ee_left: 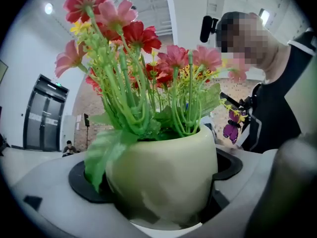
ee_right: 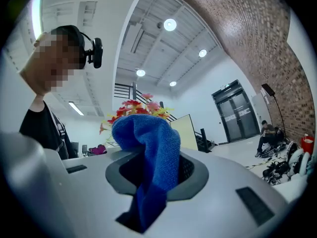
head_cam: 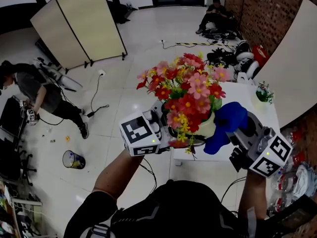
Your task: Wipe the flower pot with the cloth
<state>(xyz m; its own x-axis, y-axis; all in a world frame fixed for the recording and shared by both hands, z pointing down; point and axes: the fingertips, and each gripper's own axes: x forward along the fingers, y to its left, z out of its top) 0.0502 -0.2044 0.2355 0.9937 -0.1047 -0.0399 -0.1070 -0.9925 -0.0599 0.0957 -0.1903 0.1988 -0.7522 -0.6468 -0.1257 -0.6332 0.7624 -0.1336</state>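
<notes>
A cream flower pot (head_cam: 206,127) full of red, pink and yellow artificial flowers (head_cam: 185,88) is held up off the white table (head_cam: 247,95). My left gripper (head_cam: 171,130) is shut on the flower pot (ee_left: 163,175), whose round body fills the space between the jaws. A blue cloth (head_cam: 225,125) sits just right of the pot, touching its side. My right gripper (head_cam: 237,133) is shut on the blue cloth (ee_right: 148,155), which bunches up above the jaws and hangs down between them. Beyond the cloth the flowers (ee_right: 136,107) show in the right gripper view.
A small potted plant (head_cam: 264,93) stands at the table's far right corner. A folding screen (head_cam: 79,24) and a trash bin (head_cam: 73,159) are on the floor at left. A crouching person (head_cam: 37,90) is at far left, another sits at the back (head_cam: 215,14). Brick wall at right.
</notes>
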